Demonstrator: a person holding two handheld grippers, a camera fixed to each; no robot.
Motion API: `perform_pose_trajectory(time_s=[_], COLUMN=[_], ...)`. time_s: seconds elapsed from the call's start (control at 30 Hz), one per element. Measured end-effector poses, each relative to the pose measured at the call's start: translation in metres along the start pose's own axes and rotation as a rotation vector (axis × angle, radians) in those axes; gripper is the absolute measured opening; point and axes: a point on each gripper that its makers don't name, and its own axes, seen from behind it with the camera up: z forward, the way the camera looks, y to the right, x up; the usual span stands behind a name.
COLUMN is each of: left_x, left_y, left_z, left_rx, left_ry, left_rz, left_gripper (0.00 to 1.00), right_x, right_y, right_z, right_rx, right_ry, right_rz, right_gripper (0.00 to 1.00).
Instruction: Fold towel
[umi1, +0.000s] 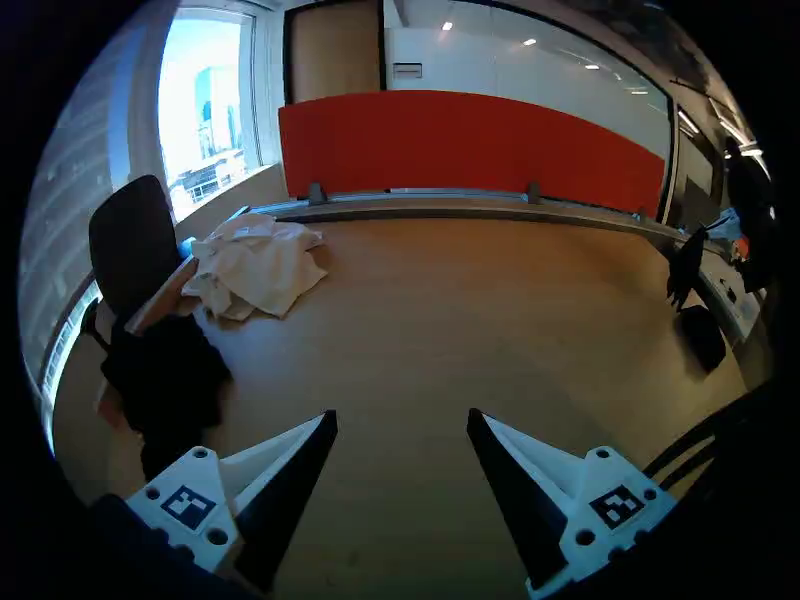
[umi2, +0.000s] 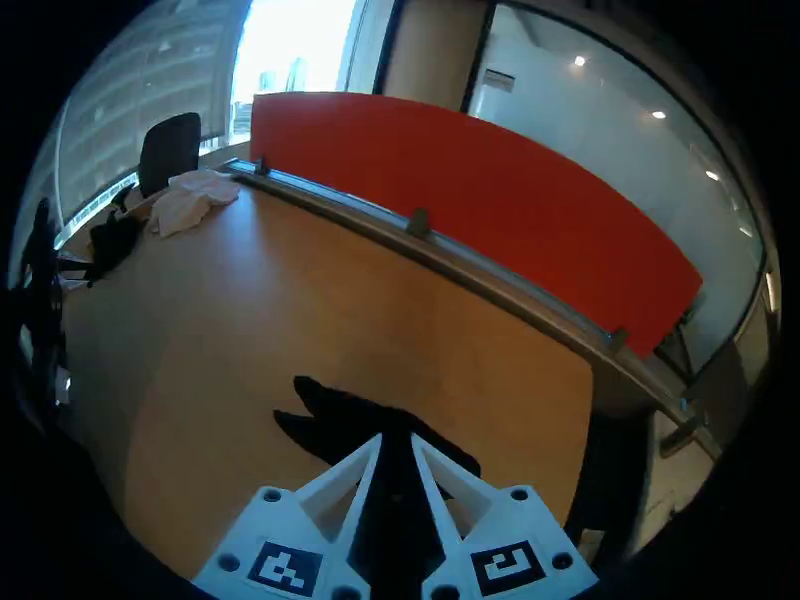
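One wooden desk (umi1: 450, 300) backed by a red partition (umi1: 470, 145). Black chair (umi1: 130, 240) at the desk's far left end. White towel (umi1: 255, 265) lies crumpled on the far left corner, well apart from both grippers. Black cloth (umi2: 340, 425) lies on the desk's near side. Left gripper (umi1: 402, 415) is released, jaws wide, empty, above bare desk. Right gripper (umi2: 396, 438) is almost clenched with the black cloth in the gap; can't tell if it pinches.

right gripper (umi2: 397, 438) fingers are covering the middle of the black shape (umi2: 330, 420) at 6 o'clock, can't tell if they're pinching it or what it is; left gripper (umi1: 402, 420) body is running off the 6 o'clock edge; dark clutter (umi1: 703, 338) at 3 o'clock is reading too dim to identify
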Motion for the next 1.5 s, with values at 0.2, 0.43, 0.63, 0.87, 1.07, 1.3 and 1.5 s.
perform_pose_trajectory(time_s=[0.2, 0.43, 0.63, 0.87, 1.07, 1.3, 1.5], left_x=[0.001, 0.000, 0.001, 0.002, 0.005, 0.007, 0.006], left_y=[0.006, 0.013, 0.017, 0.019, 0.020, 0.025, 0.029], left_z=[0.000, -0.001, -0.002, -0.003, -0.003, -0.003, -0.002], left_rx=[-0.002, -0.008, -0.013, -0.019, -0.026, -0.038, -0.047], left_ry=[-0.002, -0.004, -0.001, 0.001, 0.005, 0.008, 0.007], left_rz=[0.012, 0.015, 0.021, 0.026, 0.033, 0.042, 0.050], left_gripper=[0.97, 0.97, 0.96, 0.97, 0.97, 0.97, 0.97], right_x=[-0.016, -0.028, -0.038, -0.055, -0.083, -0.127, -0.163], right_y=[0.019, 0.024, 0.026, 0.026, 0.024, 0.018, 0.011], right_z=[-0.004, -0.006, -0.009, -0.018, -0.031, -0.049, -0.063], right_rx=[-0.020, -0.023, -0.028, -0.035, -0.045, -0.056, -0.062], right_ry=[-0.026, -0.042, -0.055, -0.073, -0.104, -0.155, -0.201], right_rz=[0.017, 0.026, 0.029, 0.040, 0.062, 0.102, 0.133], right_gripper=[0.05, 0.05, 0.05, 0.05, 0.05, 0.05, 0.05])
